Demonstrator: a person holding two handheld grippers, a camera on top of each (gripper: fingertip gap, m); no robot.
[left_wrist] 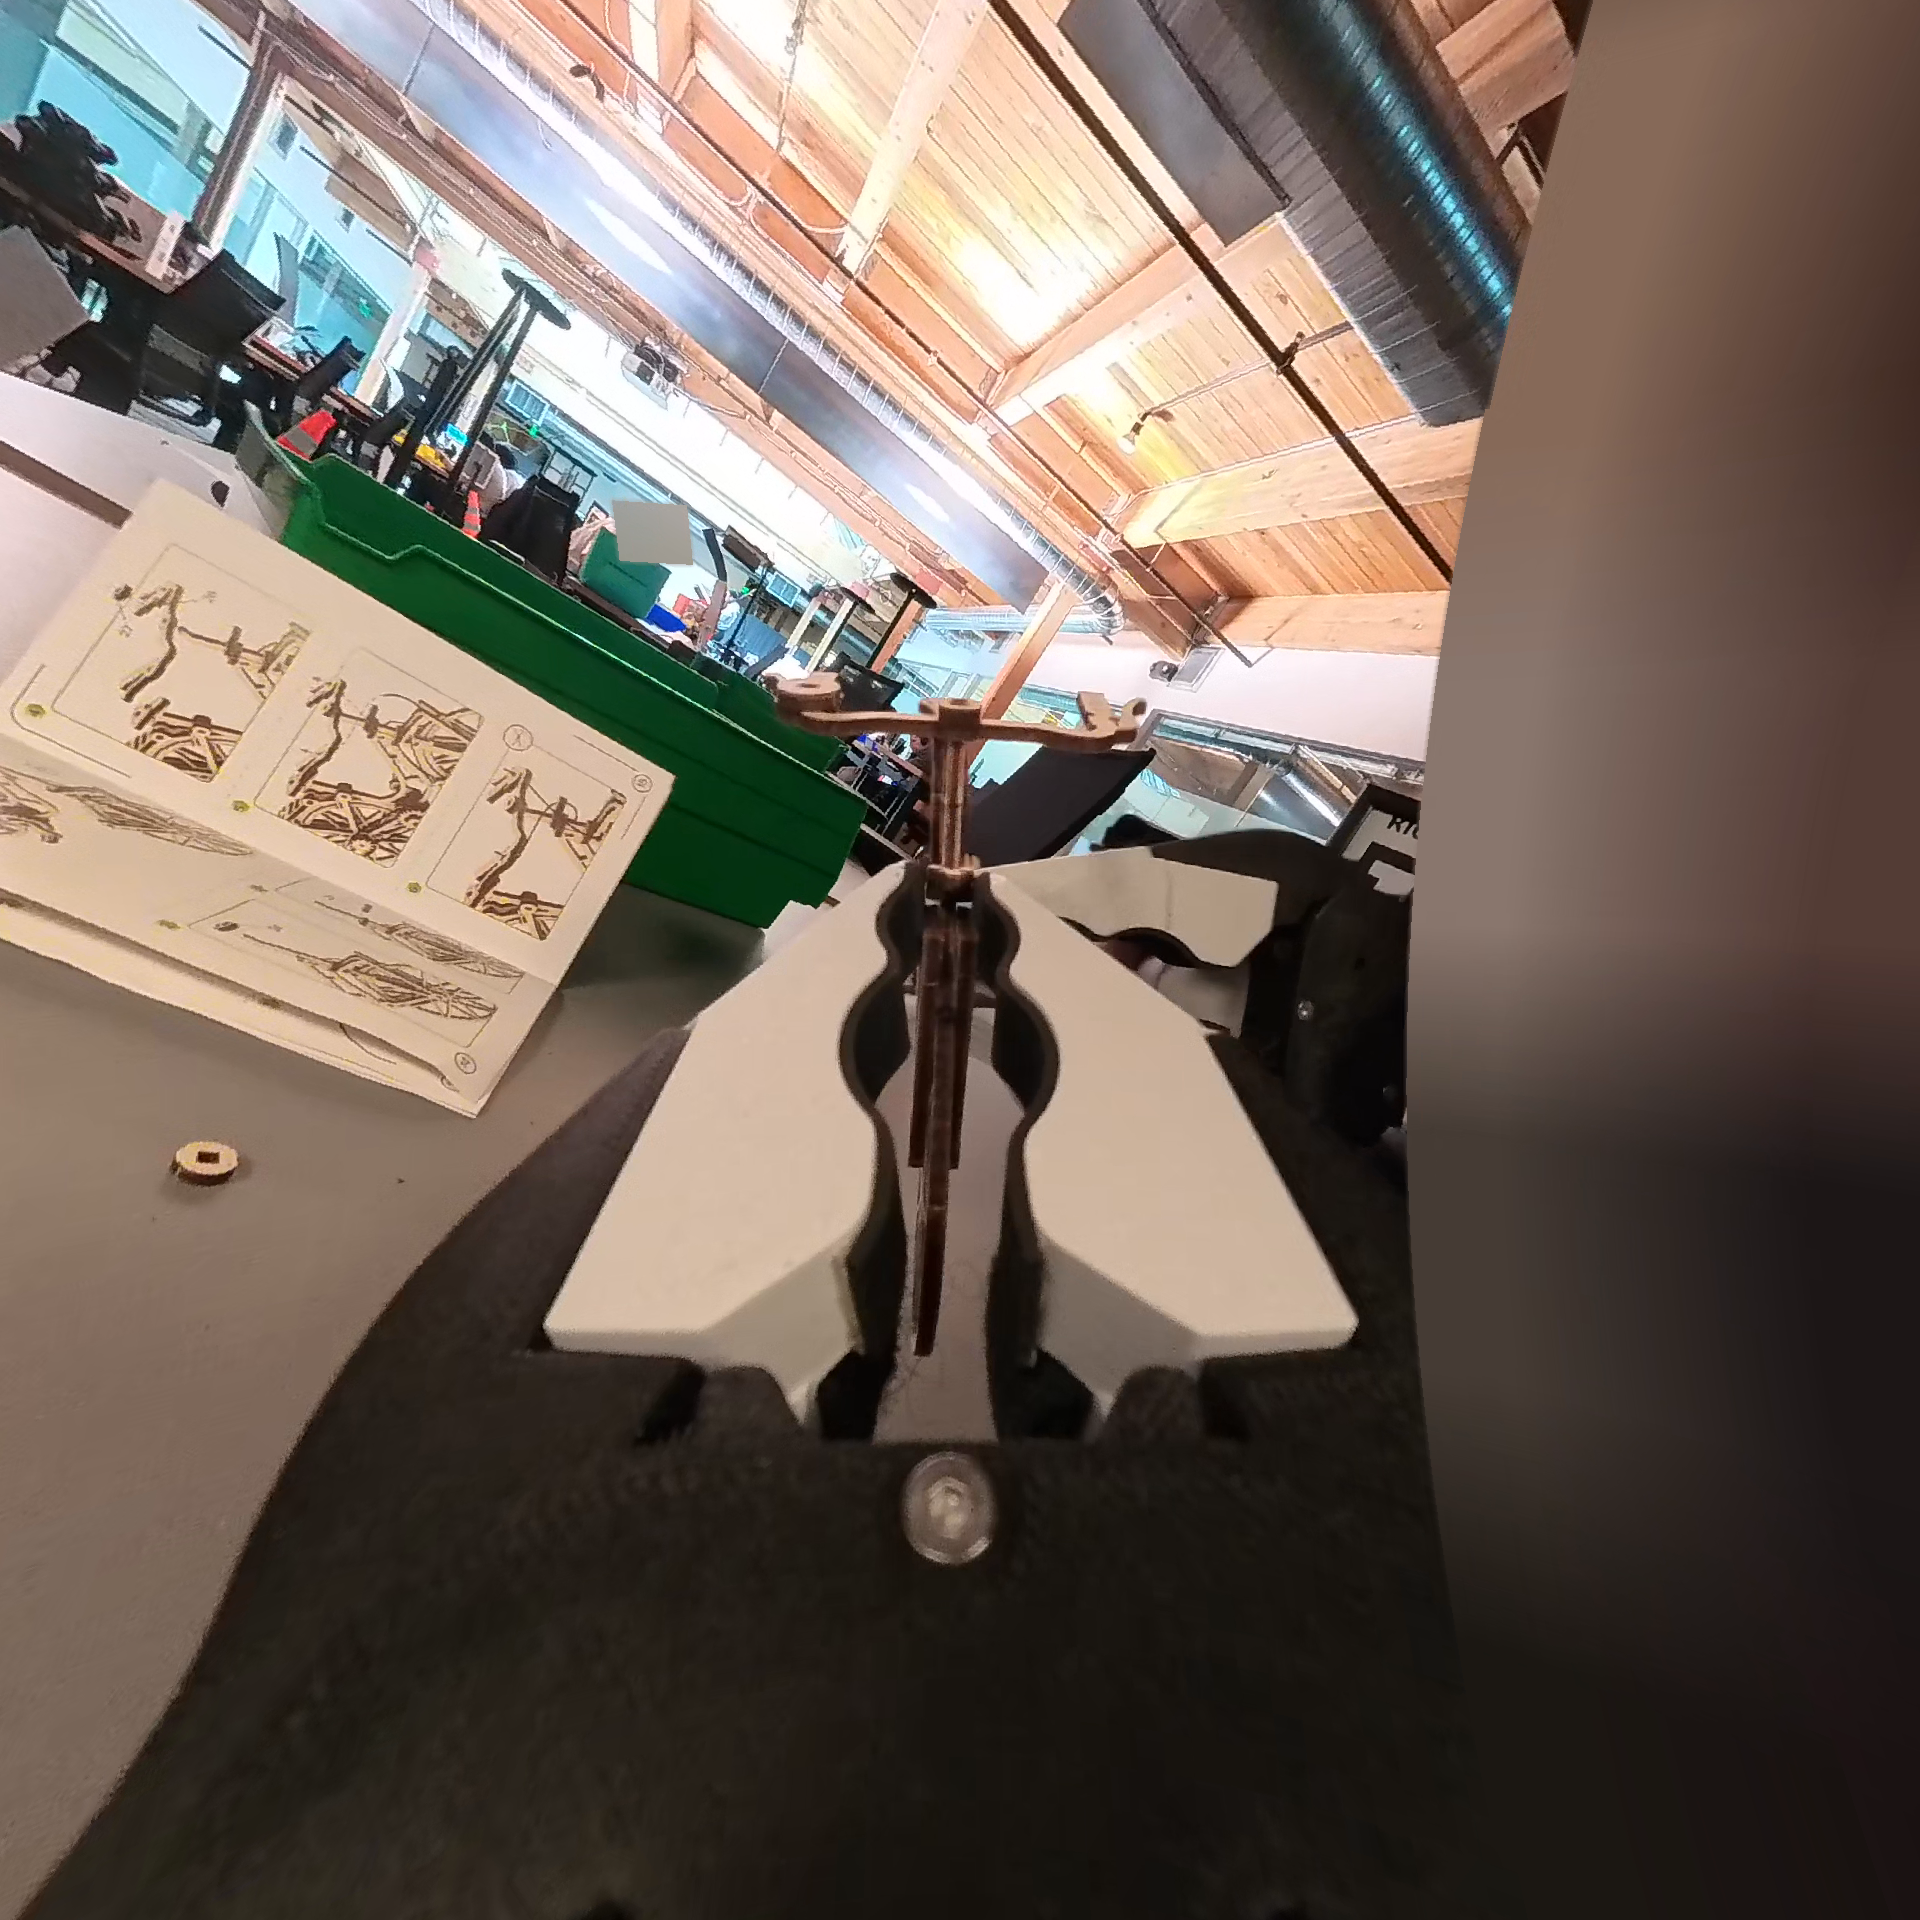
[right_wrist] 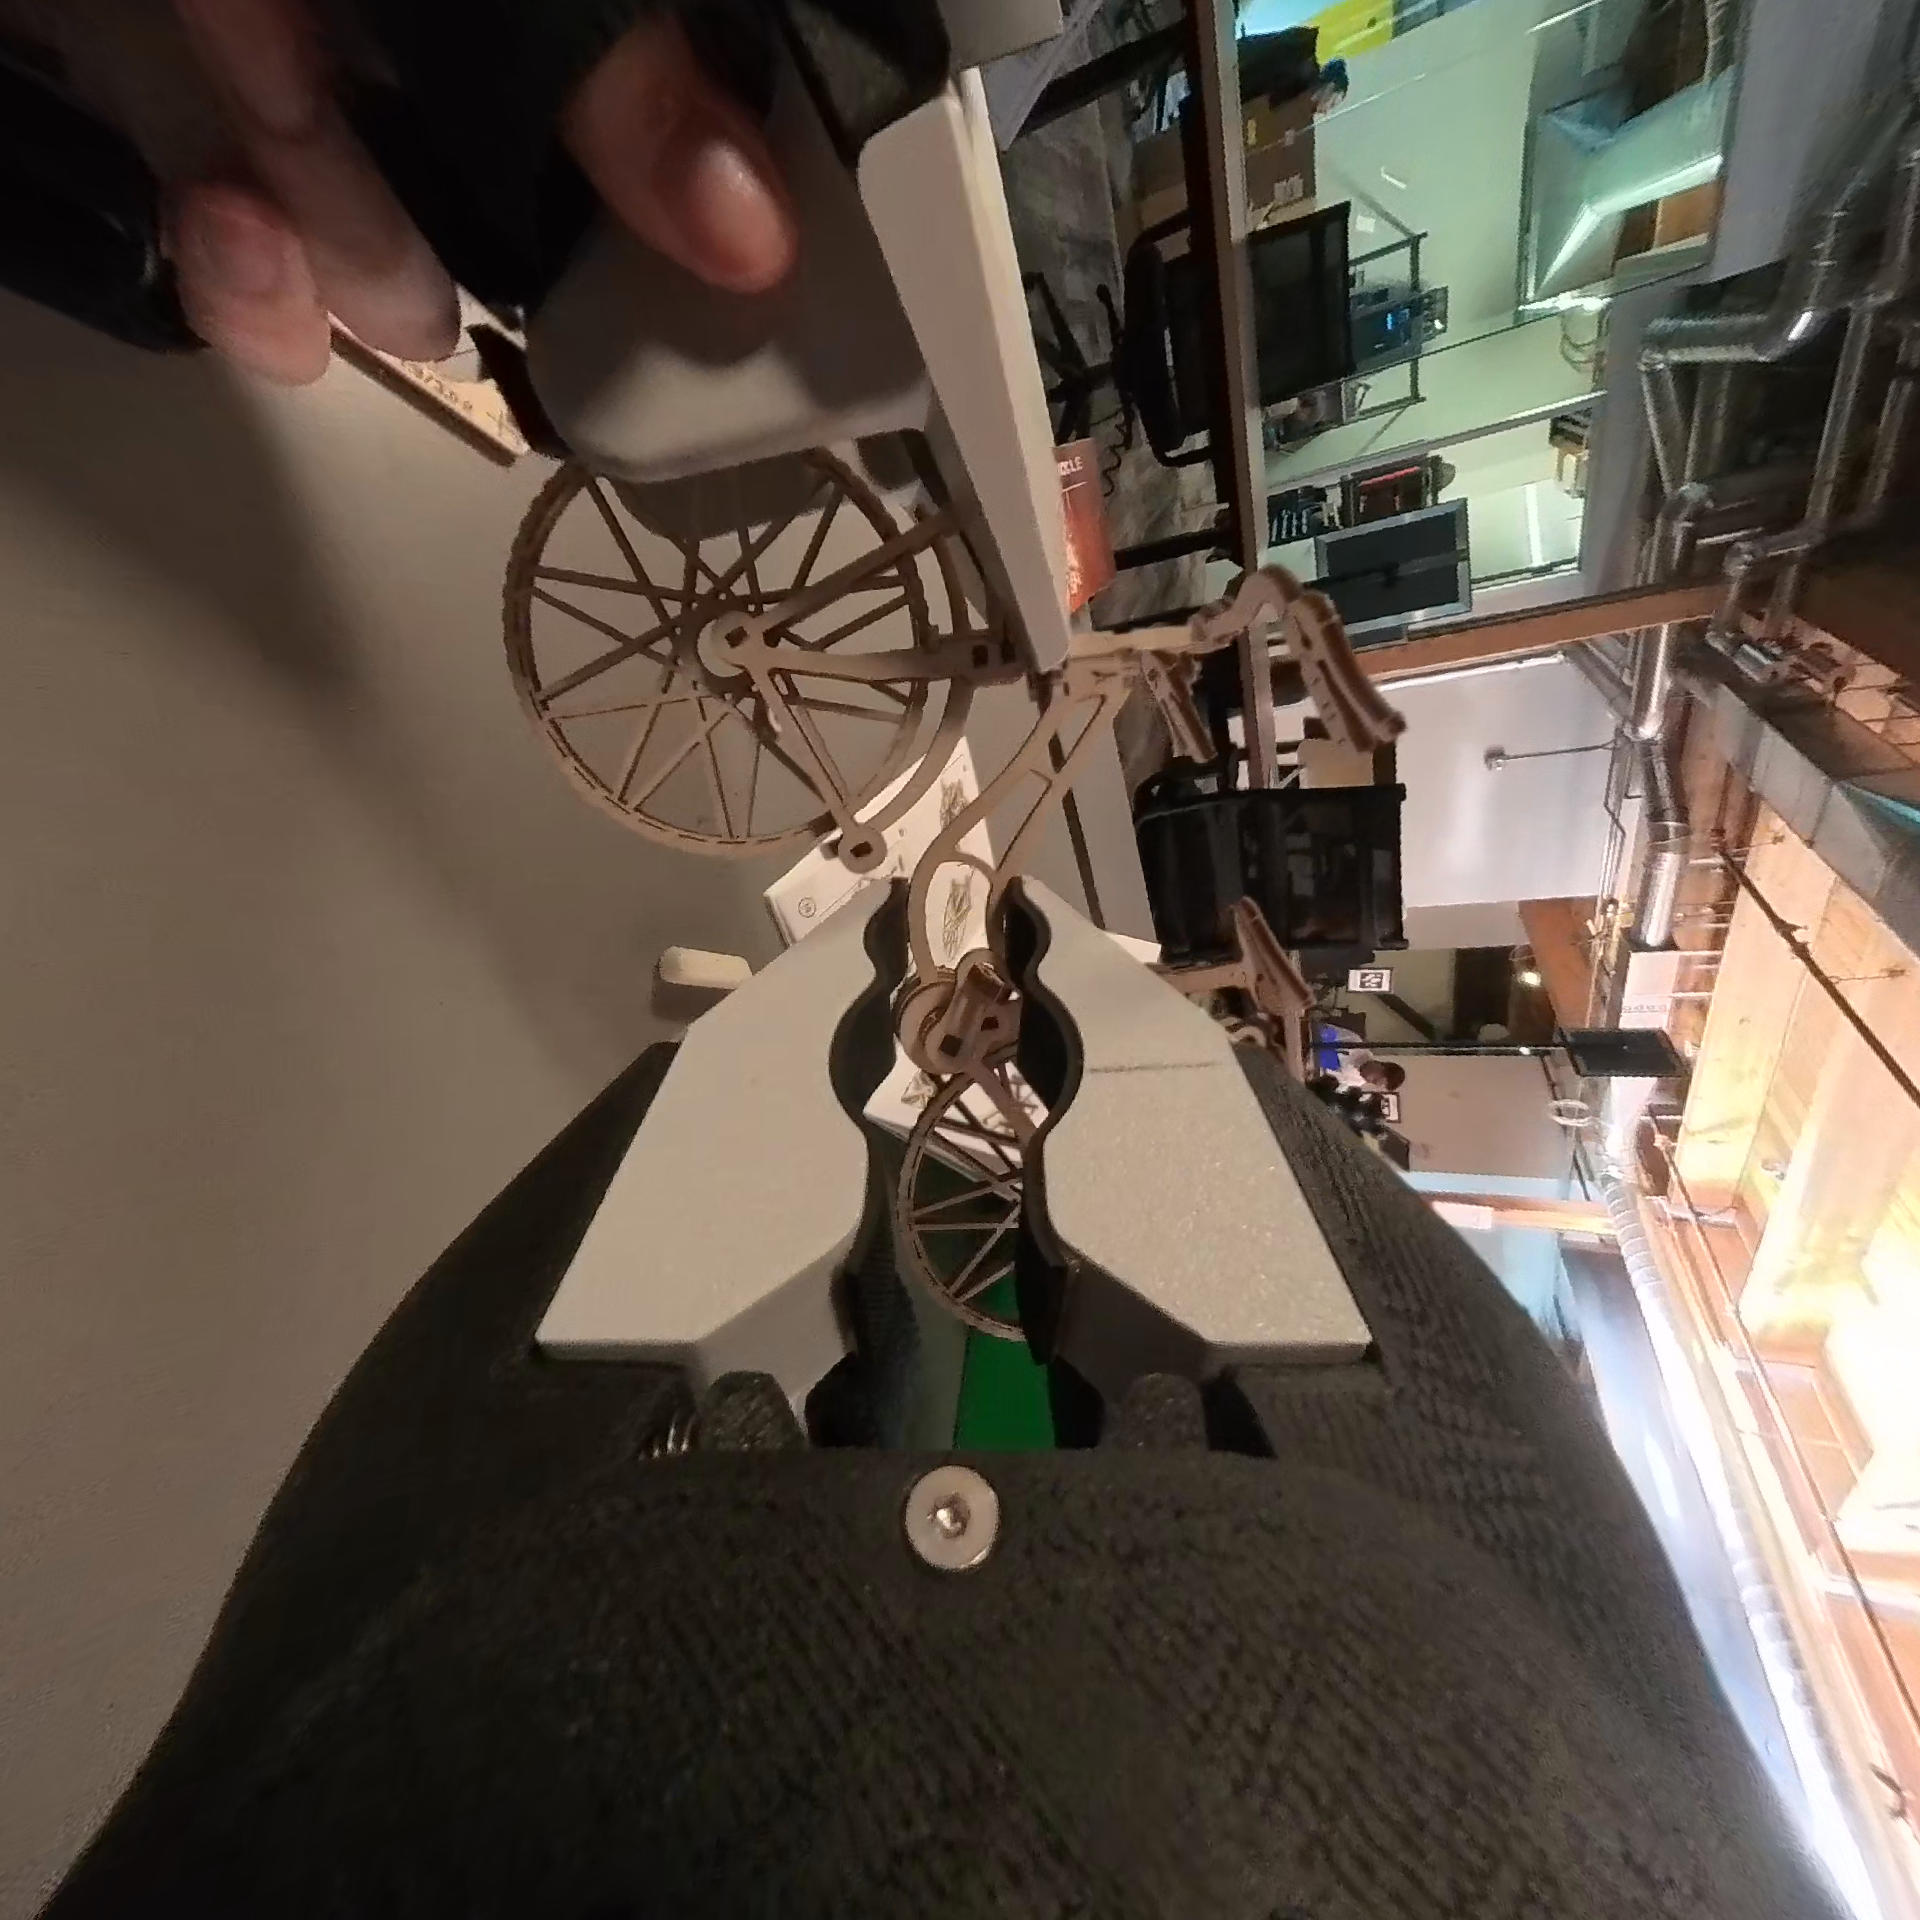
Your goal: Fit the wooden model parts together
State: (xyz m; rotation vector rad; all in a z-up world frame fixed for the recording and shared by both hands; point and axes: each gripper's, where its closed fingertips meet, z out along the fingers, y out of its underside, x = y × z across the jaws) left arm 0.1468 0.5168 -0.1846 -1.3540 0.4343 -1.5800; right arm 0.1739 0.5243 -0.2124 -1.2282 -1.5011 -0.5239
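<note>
On the tabletop [left_wrist: 260, 1351] at far left lie a small wooden ring [left_wrist: 209, 1161] and an instruction sheet [left_wrist: 312, 769], with a green bin [left_wrist: 644, 707] behind. The left claw [left_wrist: 948, 883] is clamped on the wooden bicycle [left_wrist: 940, 997], held edge-on. The right claw [right_wrist: 951, 935] pinches its frame [right_wrist: 961, 914] near the crank.

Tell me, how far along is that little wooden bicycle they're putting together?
Mostly built, it seems. The wooden bicycle already has both spoked wheels, frame and handlebars joined. Both tools hold it: the right gripper is clamped at the crank hub, the left gripper near the front wheel. A small wooden washer lies loose on the table by the instruction sheet, so at least one part seems unfitted.
</note>
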